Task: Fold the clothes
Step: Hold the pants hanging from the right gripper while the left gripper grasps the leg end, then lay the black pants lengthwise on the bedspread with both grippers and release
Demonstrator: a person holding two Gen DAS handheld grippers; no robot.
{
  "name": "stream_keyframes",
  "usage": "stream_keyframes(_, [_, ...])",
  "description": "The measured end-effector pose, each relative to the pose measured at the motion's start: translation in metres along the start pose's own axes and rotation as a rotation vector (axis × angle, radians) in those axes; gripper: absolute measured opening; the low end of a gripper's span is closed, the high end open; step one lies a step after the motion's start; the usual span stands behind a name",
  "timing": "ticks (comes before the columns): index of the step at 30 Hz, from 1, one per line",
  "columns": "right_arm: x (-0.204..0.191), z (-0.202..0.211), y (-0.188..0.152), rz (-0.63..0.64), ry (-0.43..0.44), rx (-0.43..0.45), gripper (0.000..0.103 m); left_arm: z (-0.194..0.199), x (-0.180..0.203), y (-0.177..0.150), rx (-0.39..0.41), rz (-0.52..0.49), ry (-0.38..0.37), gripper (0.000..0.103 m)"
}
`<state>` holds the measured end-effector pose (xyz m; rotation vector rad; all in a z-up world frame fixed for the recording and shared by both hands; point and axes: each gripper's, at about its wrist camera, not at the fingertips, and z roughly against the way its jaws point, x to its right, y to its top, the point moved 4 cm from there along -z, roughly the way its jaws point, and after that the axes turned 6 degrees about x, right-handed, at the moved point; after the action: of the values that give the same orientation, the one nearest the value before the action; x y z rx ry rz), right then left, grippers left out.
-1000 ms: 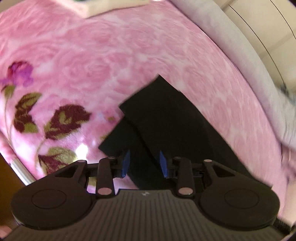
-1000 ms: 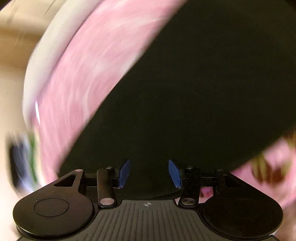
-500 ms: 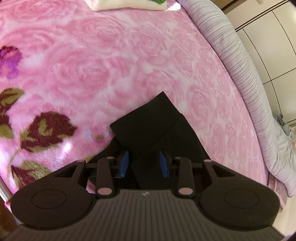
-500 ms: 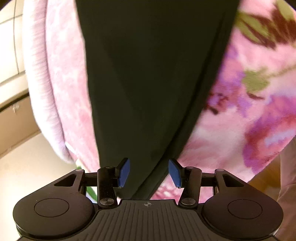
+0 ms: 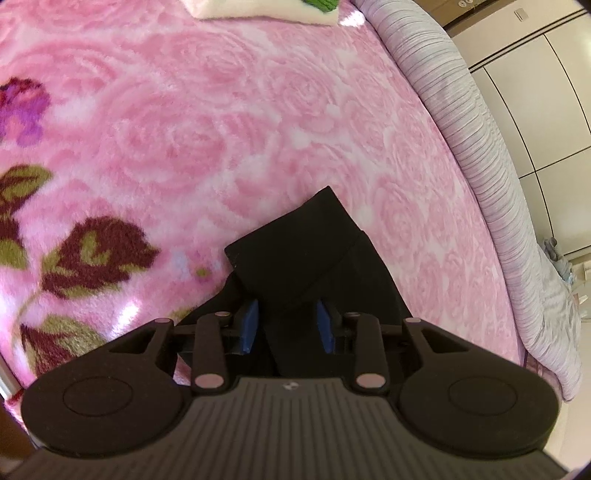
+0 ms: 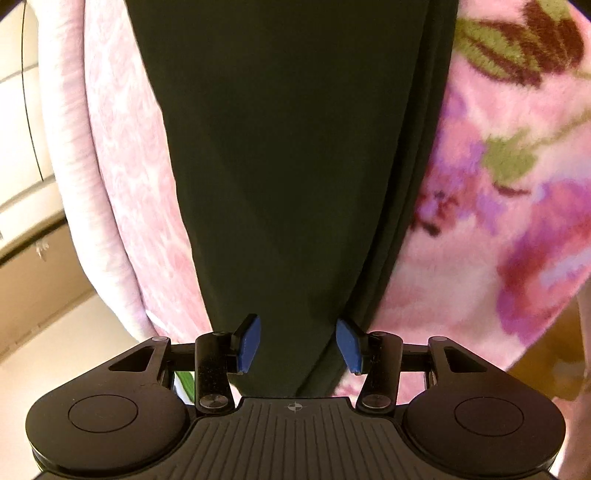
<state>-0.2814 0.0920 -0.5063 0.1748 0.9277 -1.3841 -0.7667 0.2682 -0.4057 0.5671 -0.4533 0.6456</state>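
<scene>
Left tongs: I read my left gripper (image 5: 287, 324) as spread, blue pads apart, with the black smooth-knit garment (image 5: 306, 258) lying between and beyond them; I see no pinch on the cloth.
Right tongs: my right gripper (image 6: 297, 341) is likewise spread, its blue pads standing either side of the same black garment (image 6: 295, 147), which runs away toward 12 o'clock as a long narrow band.
Change, left view: over the last second the camera has drawn back and steadied; the blur is gone and the garment now sits lower and smaller in frame, its doubled end pointing to 12 o'clock.
Change, right view: the swing has ended; the garment went from a slanted blurred mass to a straight band on the centre line.
Garment position: it lies on the pink rose-patterned plush blanket (image 5: 229, 140), one layer lapped over another, the lapped edge at about 1 o'clock from the left pads.
Surroundings: a striped lilac bed edge (image 5: 491, 166) runs from 1 to 4 o'clock; a cream folded cloth (image 5: 266, 9) lies at 12 o'clock, well apart.
Meaning for task: I judge both tongs have squared up to the garment's ends. Whether they have just let go of a fold or are about to grip for one, I cannot settle.
</scene>
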Motion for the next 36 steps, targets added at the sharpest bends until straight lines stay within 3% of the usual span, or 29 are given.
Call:
stream_keyframes(2, [-0.006,0.005,0.004,0.029,-0.029,0.016,0.045,-0.001,0.001,0.000,0.002,-0.017,0.001,0.027])
stream_keyframes(3, [-0.004,0.003,0.004,0.033,-0.031,0.022,0.028,-0.001,0.001,-0.001,0.007,-0.030,0.005,0.020])
stream_keyframes(4, [-0.002,0.002,0.003,0.034,-0.025,0.027,0.017,0.000,0.001,0.000,0.012,-0.049,0.008,0.006])
stream_keyframes(6, [-0.001,0.003,0.001,0.064,-0.026,0.030,0.005,0.004,0.001,0.000,0.027,-0.073,0.000,0.004])
stream_keyframes(8, [-0.006,0.007,-0.002,0.126,-0.028,0.027,0.004,0.016,0.001,0.001,0.056,-0.078,-0.032,0.003])
stream_keyframes(18, [-0.010,0.015,-0.003,0.267,-0.102,0.006,0.002,0.044,-0.016,-0.021,0.074,-0.175,-0.018,0.003])
stream_keyframes(22, [-0.001,0.000,-0.003,0.328,-0.139,0.024,0.002,0.036,-0.018,-0.029,0.059,-0.254,0.036,0.006])
stream_keyframes(27, [-0.006,0.009,-0.001,0.360,-0.187,0.022,0.006,0.044,0.006,-0.034,0.059,-0.429,0.181,0.015])
stream_keyframes(31, [-0.014,0.060,0.005,0.593,-0.304,0.197,0.009,0.062,0.043,-0.050,0.115,-0.614,0.301,0.013])
stream_keyframes(36, [-0.031,0.106,0.042,1.077,-0.459,0.510,0.010,0.056,0.096,-0.096,0.108,-0.698,0.177,0.013])
